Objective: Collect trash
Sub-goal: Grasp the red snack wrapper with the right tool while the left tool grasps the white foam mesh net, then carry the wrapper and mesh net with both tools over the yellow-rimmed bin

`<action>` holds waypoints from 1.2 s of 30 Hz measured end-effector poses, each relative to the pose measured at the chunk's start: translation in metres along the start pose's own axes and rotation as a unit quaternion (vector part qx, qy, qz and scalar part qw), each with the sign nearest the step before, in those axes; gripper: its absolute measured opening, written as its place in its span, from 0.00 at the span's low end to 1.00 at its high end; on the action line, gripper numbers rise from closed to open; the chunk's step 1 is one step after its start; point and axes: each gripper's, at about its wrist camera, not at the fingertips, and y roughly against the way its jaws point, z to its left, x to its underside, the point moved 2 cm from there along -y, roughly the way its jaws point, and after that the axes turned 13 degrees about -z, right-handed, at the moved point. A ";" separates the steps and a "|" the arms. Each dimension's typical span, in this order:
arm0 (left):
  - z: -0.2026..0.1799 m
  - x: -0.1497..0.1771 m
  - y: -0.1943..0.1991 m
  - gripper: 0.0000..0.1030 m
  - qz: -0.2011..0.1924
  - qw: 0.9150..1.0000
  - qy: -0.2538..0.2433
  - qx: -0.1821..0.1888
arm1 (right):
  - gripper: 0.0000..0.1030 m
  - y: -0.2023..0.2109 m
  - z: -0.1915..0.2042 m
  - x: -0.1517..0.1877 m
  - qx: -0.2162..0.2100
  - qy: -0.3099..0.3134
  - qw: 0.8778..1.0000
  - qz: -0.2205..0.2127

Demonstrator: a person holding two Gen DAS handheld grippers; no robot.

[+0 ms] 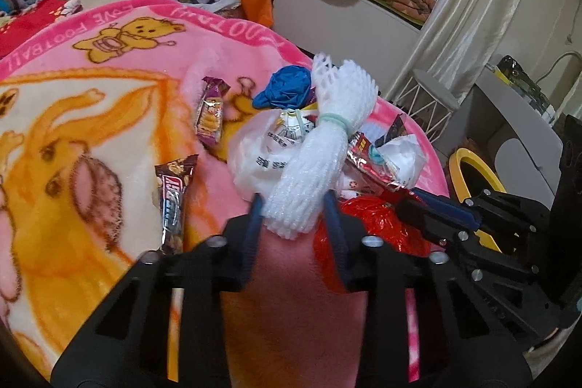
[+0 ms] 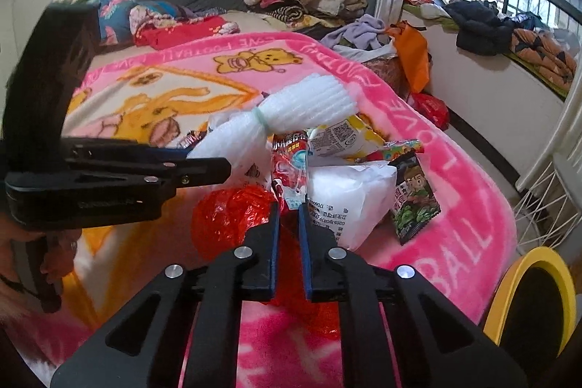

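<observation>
A pile of trash lies on the pink blanket (image 1: pixel 109 119): white plastic bags (image 1: pixel 258 155), snack wrappers, a blue wad (image 1: pixel 287 90) and a crumpled red plastic bag (image 1: pixel 367 228). My left gripper (image 1: pixel 293 202) is shut on a white foam net bundle (image 1: pixel 320 148) tied with a pale green band, held above the pile; the bundle also shows in the right wrist view (image 2: pixel 291 111). My right gripper (image 2: pixel 289 210) is nearly closed on the edge of a red and clear wrapper (image 2: pixel 287 177) beside the red bag (image 2: pixel 229 217).
Two loose snack bars (image 1: pixel 211 111) (image 1: pixel 174 195) lie on the blanket left of the pile. A yellow-rimmed bin (image 2: pixel 534 308) stands on the floor right of the bed, near a white wire stool (image 1: pixel 433 97). Clothes heap at the bed's far end and on the window ledge.
</observation>
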 end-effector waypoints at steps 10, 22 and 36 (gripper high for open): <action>-0.007 -0.015 0.031 0.11 -0.051 0.999 0.008 0.009 | 0.02 0.029 -0.010 0.000 -0.003 -0.055 0.998 -0.034; -0.037 -0.033 0.056 0.11 -0.081 0.996 -0.009 0.030 | 0.02 0.071 -0.025 -0.008 0.019 -0.085 0.993 -0.085; -0.088 -0.029 0.053 0.11 -0.072 0.994 -0.049 0.072 | 0.02 0.114 -0.069 -0.007 0.086 -0.127 0.982 -0.112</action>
